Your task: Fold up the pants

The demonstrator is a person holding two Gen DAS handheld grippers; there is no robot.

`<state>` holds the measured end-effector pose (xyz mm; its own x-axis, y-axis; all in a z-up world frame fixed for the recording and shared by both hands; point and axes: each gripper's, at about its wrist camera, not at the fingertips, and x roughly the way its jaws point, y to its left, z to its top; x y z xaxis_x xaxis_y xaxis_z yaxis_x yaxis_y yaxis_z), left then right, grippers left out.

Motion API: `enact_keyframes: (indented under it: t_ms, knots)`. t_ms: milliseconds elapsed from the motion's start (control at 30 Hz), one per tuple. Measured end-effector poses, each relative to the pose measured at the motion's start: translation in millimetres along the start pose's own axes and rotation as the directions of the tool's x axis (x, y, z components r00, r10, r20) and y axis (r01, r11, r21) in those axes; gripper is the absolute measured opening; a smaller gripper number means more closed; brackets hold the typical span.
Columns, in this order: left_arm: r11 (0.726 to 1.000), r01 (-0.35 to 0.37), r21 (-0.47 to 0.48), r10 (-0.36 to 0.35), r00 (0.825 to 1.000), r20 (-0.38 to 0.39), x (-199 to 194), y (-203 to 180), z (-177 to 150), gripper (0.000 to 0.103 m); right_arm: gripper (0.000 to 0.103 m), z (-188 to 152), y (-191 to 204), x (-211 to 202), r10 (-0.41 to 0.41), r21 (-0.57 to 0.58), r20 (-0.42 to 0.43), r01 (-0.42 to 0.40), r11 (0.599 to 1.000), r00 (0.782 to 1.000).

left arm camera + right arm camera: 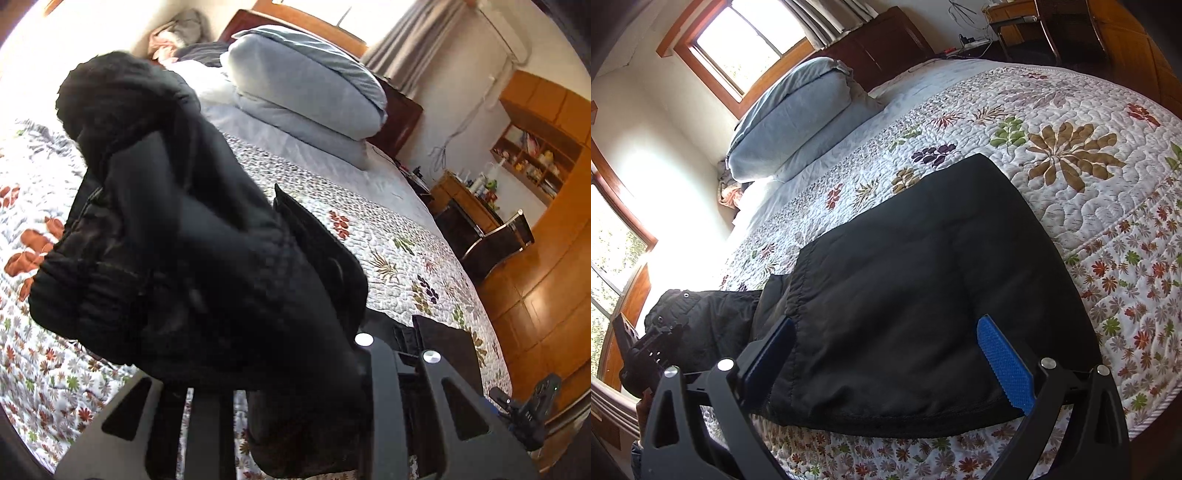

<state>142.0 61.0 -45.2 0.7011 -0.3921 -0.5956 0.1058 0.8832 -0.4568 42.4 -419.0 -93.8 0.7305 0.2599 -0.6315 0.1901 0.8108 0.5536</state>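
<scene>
Pants [905, 295] lie on our flowery bed [1071, 110].
Our left tool [388, 350] is clenched on a bunched-up end, lifted off the bed. Our right tool [886, 354] hangs wide apart over the flat part.

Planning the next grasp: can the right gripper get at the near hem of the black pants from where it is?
Probably yes. The right gripper is open, its blue pads straddling the pants flat on the quilt; nothing lies between the jaws and the hem.
</scene>
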Motion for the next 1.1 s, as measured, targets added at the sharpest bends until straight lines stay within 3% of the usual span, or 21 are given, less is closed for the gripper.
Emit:
enact_keyframes:
  t_ms: [233,433,567,767,833,933,1000,1100]
  knots:
    - [0.973,-0.005,0.230,0.005,1.000,0.001,10.8,-56.9,-17.1,0.032,0.099,3.2,-8.3,-4.5,0.006,0.021,0.014,-0.006,1.000,1.000]
    - [0.956,0.030,0.293,-0.025,0.999,-0.021,20.1,-78.7,-32.2,0.042,0.100,9.7,-13.4,-8.7,0.013,0.032,0.028,-0.013,0.999,1.000]
    - [0.928,0.037,0.370,-0.021,0.999,-0.048,28.1,-92.3,-45.5,0.048,0.099,13.5,-13.5,-9.7,0.030,0.041,0.034,-0.031,0.999,0.999]
    - [0.885,0.081,0.458,-0.027,0.992,-0.124,50.6,-116.5,-62.7,0.064,0.099,15.8,-5.1,-10.1,0.050,0.011,0.033,-0.050,0.999,0.998]
    - [0.873,0.113,0.475,-0.043,0.987,-0.156,57.8,-122.4,-69.9,0.078,0.099,16.9,-1.0,-11.7,0.049,-0.004,0.040,-0.049,0.999,0.998]
    - [0.859,0.132,0.495,-0.058,0.985,-0.161,63.2,-128.3,-79.4,0.090,0.099,19.2,8.7,-19.0,0.028,-0.054,0.088,-0.024,0.998,0.996]
    - [0.840,0.153,0.521,-0.072,0.982,-0.173,64.3,-136.5,-87.5,0.090,0.099,21.1,18.2,-28.5,0.014,-0.097,0.148,0.001,0.995,0.989]
    - [0.824,0.132,0.551,-0.097,0.991,-0.092,51.6,-138.6,-95.3,0.100,0.099,24.5,37.6,-48.2,0.043,-0.170,0.249,0.000,0.985,0.968]
